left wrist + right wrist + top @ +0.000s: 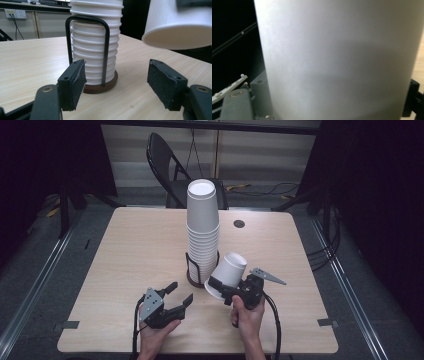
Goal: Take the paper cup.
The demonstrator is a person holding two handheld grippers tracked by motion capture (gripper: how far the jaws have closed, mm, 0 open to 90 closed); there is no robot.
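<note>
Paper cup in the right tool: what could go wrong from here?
1. The paper cup hangs tilted, upside down, close to the tall cup stack; a bump might topple the stack above its wire holder.
2. The right tool clamps the thin wall near the rim; a tighter squeeze could crush it.
3. The open left tool sits close below; the two could collide.

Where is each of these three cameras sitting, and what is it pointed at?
High view: above the table, looking down; both hands, left gripper and right gripper show.
Left gripper view: on the left gripper, facing the cup stack in its holder; open jaws show.
Right gripper view: close against the held cup.
Shared: that cup appears in all three.
</note>
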